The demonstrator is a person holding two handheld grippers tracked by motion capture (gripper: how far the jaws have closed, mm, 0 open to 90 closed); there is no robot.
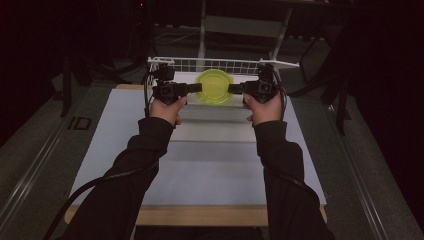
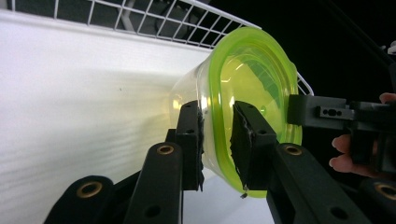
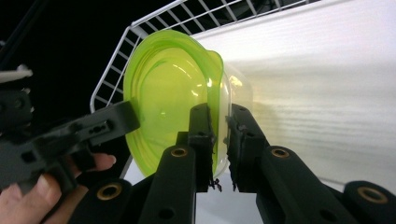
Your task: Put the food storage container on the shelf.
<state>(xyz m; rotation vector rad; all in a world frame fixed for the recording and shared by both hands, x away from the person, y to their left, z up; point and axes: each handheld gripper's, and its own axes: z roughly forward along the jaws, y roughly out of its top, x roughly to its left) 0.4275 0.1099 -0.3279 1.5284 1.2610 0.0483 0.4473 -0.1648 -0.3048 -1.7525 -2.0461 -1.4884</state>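
A clear plastic container with a yellow-green lid [image 1: 214,86] is held between both grippers at the far middle of the white table, its lid turned toward the high camera. My left gripper [image 1: 196,88] comes in from the left. In the left gripper view its jaws are shut on the lid's rim [image 2: 217,140], one pad [image 2: 191,140] on the clear wall and one on the lid. My right gripper [image 1: 233,88] comes in from the right and is shut on the opposite rim [image 3: 219,135]. Each gripper view also shows the other gripper, the right one [image 2: 322,112] and the left one [image 3: 109,123].
A white wire basket [image 1: 225,64] stands just behind the container at the table's far edge, its mesh also showing close by [image 2: 154,18] [image 3: 154,23]. The white tabletop [image 1: 210,160] stretches toward the person, with a wooden edge [image 1: 200,216] at the front. Dark floor surrounds the table.
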